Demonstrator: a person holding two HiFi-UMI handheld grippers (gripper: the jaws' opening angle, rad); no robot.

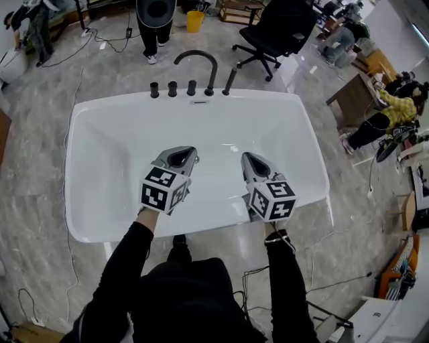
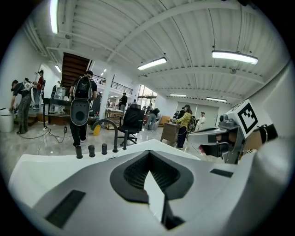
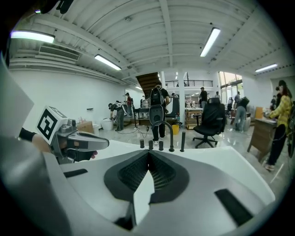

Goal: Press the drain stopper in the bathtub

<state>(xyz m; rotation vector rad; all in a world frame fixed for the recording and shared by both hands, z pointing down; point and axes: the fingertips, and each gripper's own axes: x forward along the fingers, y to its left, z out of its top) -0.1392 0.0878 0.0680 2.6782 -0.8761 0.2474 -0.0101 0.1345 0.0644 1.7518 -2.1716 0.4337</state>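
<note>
A white bathtub (image 1: pixel 310 137) fills the middle of the head view, with a black arched faucet (image 1: pixel 201 61) and several black knobs (image 1: pixel 172 88) on its far rim. No drain stopper shows in any view; the tub floor under my grippers is hidden. My left gripper (image 1: pixel 187 153) and right gripper (image 1: pixel 247 159) hover side by side over the near half of the tub, both shut and holding nothing. In the left gripper view the left gripper (image 2: pixel 148 155) points toward the faucet (image 2: pixel 112 130). The right gripper (image 3: pixel 148 155) also faces the faucet (image 3: pixel 171 134).
Grey marble floor surrounds the tub, with cables trailing on it. Behind the tub stand a black office chair (image 1: pixel 278 30), a person's legs (image 1: pixel 154 33) and a yellow bucket (image 1: pixel 195 20). A wooden desk (image 1: pixel 354 99) and a seated person in yellow (image 1: pixel 395 110) are at the right.
</note>
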